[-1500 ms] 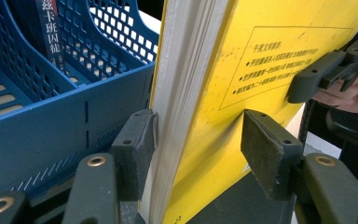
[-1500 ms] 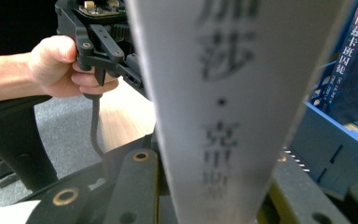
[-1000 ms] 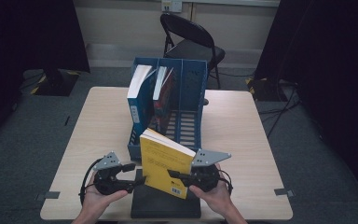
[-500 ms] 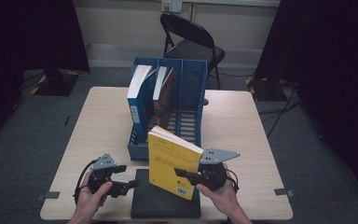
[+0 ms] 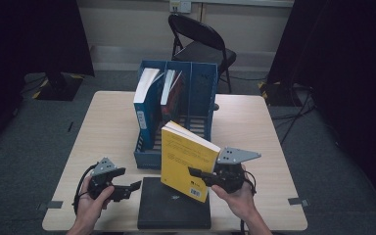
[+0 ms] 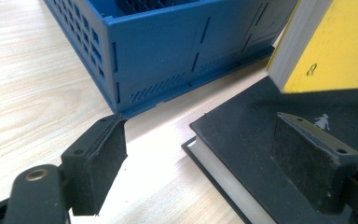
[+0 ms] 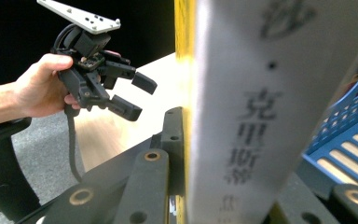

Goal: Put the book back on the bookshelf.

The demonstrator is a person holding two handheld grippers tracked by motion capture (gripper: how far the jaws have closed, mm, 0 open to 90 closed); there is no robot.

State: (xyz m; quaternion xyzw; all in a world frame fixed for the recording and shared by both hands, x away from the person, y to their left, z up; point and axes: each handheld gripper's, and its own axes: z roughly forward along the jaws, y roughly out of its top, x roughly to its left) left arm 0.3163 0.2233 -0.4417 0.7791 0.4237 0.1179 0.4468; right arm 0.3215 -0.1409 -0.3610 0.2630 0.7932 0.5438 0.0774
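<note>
A yellow book (image 5: 186,159) stands upright, lifted just above a black book (image 5: 174,210) that lies flat at the table's near edge. My right gripper (image 5: 200,175) is shut on the yellow book's lower right side; its spine (image 7: 261,116) runs up between the jaws. My left gripper (image 5: 129,178) hovers left of the black book, apart from both books. Its jaws have just been opening and are open, with only the table and the black book's corner (image 6: 261,130) beyond the gripper (image 6: 200,158). The right gripper view also shows the left gripper (image 7: 143,99) in a hand.
A blue file holder (image 5: 203,93) stands mid-table behind the books, with two books in its left slots; its front wall (image 6: 168,60) is close to my left gripper. A black folding chair (image 5: 200,44) stands beyond the table. Bare tabletop lies to either side.
The left gripper has drawn back to the left from the yellow book and opened wider. The right gripper has carried the yellow book slightly right and up.
</note>
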